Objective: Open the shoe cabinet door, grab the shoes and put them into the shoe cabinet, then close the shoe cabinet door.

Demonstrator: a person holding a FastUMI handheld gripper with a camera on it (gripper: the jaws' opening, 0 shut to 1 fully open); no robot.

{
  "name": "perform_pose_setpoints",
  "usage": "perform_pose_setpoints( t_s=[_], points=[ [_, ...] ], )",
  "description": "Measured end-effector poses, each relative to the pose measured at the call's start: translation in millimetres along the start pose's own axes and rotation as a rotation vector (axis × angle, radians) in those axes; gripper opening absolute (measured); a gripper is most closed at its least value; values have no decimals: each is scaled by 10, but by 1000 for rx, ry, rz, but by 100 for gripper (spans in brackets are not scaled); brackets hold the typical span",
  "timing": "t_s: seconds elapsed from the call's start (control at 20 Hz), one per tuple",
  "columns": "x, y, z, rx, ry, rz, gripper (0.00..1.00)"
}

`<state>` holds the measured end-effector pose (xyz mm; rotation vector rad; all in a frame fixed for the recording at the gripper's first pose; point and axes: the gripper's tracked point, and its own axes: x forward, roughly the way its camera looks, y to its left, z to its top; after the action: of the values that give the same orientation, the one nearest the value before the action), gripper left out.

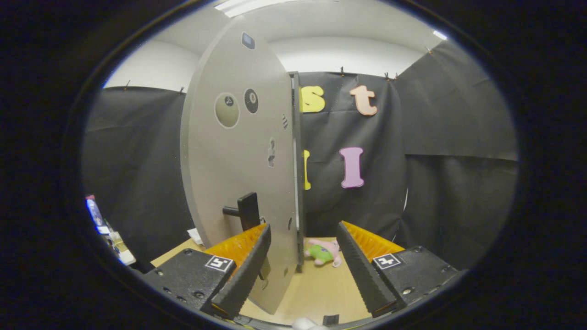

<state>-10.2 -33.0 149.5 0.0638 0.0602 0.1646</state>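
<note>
Gaping wide, the gripper point(302, 263) was held with nothing pinched — the grey cabinet door point(238, 151) stood swung out between its fingers, its black handle point(247, 211) beside one finger. Judged next: the small toy shoes point(324, 253) beyond were to be reached and grabbed.
</note>
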Motion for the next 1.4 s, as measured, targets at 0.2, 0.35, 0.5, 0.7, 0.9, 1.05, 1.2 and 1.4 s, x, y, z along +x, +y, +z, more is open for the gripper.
perform_pose_setpoints(
  t_s=[0.2, 0.35, 0.5, 0.7, 0.9, 1.05, 1.2, 1.4],
  points=[
    [155, 466, -40, -13, 9, 9, 98],
    [332, 869, -98, -10, 14, 22, 98],
    [602, 1298, -203, -11, 26, 49, 98],
    [962, 1836, -347, -2, 55, 116, 99],
    [1123, 2104, -295, -6, 29, 120, 99],
    [1165, 2058, -295, -17, 28, 99, 99],
    [1173, 1951, -287, -7, 35, 71, 99],
    [1108, 1677, -144, 7, 20, 16, 99]
  ],
)
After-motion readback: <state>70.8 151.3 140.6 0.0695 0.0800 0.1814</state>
